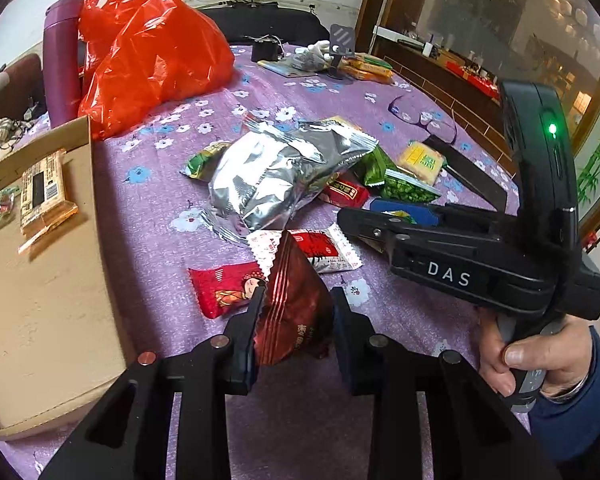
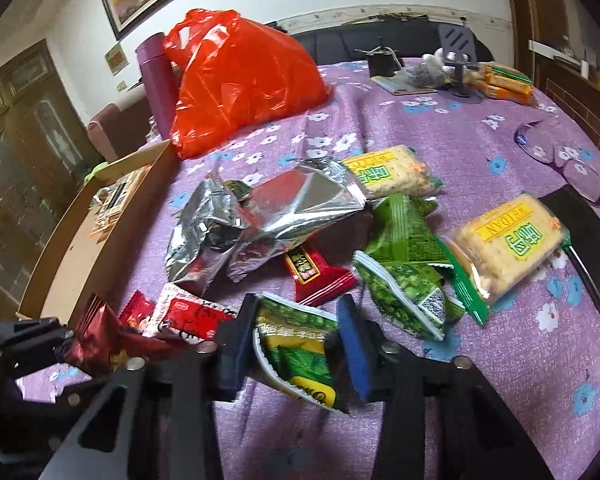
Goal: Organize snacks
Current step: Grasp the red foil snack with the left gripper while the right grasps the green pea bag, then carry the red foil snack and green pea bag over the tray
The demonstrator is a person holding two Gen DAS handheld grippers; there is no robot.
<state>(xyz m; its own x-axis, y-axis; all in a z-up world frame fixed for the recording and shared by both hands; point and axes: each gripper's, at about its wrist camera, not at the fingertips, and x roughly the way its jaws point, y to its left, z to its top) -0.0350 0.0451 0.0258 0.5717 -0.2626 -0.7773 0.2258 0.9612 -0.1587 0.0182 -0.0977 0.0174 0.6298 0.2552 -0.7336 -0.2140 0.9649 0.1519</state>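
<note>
While the left gripper [image 1: 296,320] jaws clench a dark red packet [image 1: 296,312] near the cardboard box [image 1: 40,300], the right gripper [image 2: 296,344] jaws grasp a green packet [image 2: 296,344]; both are light, crinkly and slippery, best held mid-body.

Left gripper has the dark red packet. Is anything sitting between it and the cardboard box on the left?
Nothing visible does. The dark red packet sits in the left gripper; only bare purple tablecloth lies between it and the cardboard box wall.
</note>
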